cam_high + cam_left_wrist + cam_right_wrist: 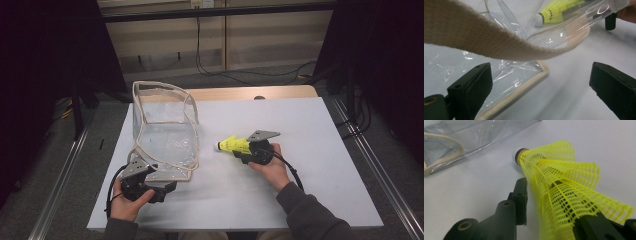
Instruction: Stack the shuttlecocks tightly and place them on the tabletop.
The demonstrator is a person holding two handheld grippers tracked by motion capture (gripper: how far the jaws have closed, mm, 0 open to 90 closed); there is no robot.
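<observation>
1. Two hand-held grippers work at a white table (310, 165), seen from above, with a yellow shuttlecock (235, 145) and a clear plastic bag (162, 132) between them.
2. At the right, the right gripper (242, 154) is level with the tabletop and points toward the bag, with the shuttlecock at its tip, cork end leading.
3. In the right gripper view, the shuttlecock (564, 187) lies between the two black jaws, its yellow mesh skirt spreading back over the right-hand jaw while the left-hand jaw stands just beside the skirt with a sliver of table showing between them.
4. Those jaws are partly apart; whether either pad presses on the skirt cannot be told.
5. White cork and black band point toward the bag (456, 140), which lies near but apart from the shuttlecock.
6. At the left, the left gripper (167, 187) rests low at the bag's near corner, held in the person's left hand (127, 202).
7. In the left gripper view, its jaws stand wide apart and grip nothing; the bag's beige trimmed edge (524, 87) lies on the table between them, nearer the left jaw.
8. A beige webbing strap (486, 42) arcs across that view above the jaws.
9. Through the clear plastic, the shuttlecock (556, 11) shows beyond the bag.
</observation>
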